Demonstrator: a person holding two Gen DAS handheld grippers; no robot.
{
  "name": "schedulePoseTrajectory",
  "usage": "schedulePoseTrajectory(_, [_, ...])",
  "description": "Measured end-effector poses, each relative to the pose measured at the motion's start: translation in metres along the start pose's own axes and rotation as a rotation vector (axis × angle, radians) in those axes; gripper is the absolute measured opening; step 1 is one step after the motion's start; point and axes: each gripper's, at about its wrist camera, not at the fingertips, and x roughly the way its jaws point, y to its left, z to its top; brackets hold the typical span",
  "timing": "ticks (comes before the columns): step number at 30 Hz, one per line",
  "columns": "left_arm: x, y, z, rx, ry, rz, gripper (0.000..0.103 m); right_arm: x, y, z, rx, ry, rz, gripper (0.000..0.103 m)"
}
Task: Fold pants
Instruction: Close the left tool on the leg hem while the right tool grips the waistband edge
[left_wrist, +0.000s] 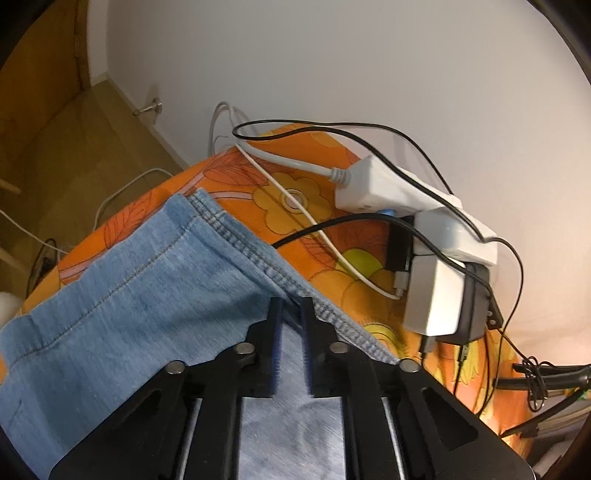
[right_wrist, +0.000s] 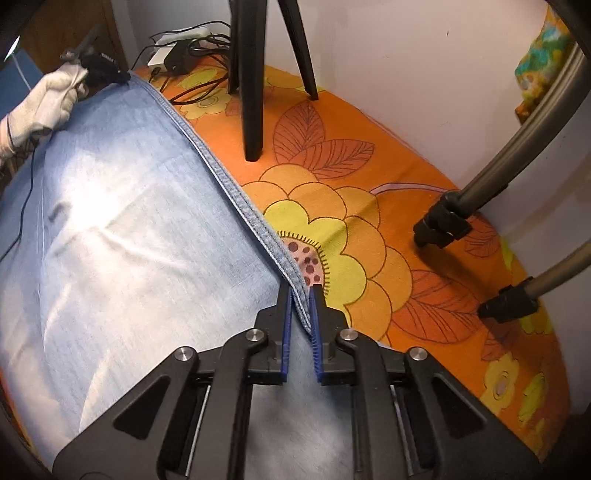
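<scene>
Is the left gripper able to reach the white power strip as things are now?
Probably not right away: the left gripper is shut on the jeans seam. The power strip lies ahead on the orange cloth, among cables.

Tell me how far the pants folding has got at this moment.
Done: the jeans lie doubled on the orange floral cloth. In hand: the left gripper and right gripper each pinch the stitched side seam. Left: no crosswise fold shows yet.
</scene>
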Motion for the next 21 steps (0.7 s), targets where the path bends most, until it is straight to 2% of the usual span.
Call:
schedulePoseTrajectory(1, [-0.001,-0.001,0.001,-0.007,-0.001,-0.010,0.038,-0.004,0.003,-0.001,-0.002,-0.008,-0.002,0.008])
schedulePoseTrajectory(3, [-0.006,-0.005,-0.001,-0.022,-0.006,-0.029,0.042,-0.015,0.009,-0.003,-0.005,-0.033,-0.016,0.007])
schedulePoseTrajectory(7, [-0.005,-0.011,0.001,-0.025,-0.004,-0.040,0.046,-0.043,0.023,-0.016,-0.002,-0.087,0.008,0.006])
schedulePoseTrajectory(13, [0.012,-0.003,0.004,-0.073,0.024,-0.004,0.046,-0.064,0.044,-0.030,-0.065,-0.092,-0.016,0.006])
schedulePoseTrajectory(17, [0.010,0.003,0.004,-0.103,0.020,-0.020,0.046,-0.067,0.047,-0.032,-0.078,-0.091,-0.018,0.006])
schedulePoseTrajectory(18, [0.009,0.003,0.004,-0.093,0.017,-0.016,0.043,-0.068,0.050,-0.034,-0.076,-0.092,-0.020,0.006])
schedulePoseTrajectory(19, [0.008,0.004,0.003,-0.082,0.004,-0.006,0.028,-0.068,0.049,-0.035,-0.072,-0.095,-0.021,0.006])
schedulePoseTrajectory(21, [0.009,0.005,0.002,-0.062,0.006,0.002,0.011,-0.067,0.050,-0.036,-0.065,-0.100,-0.026,0.006])
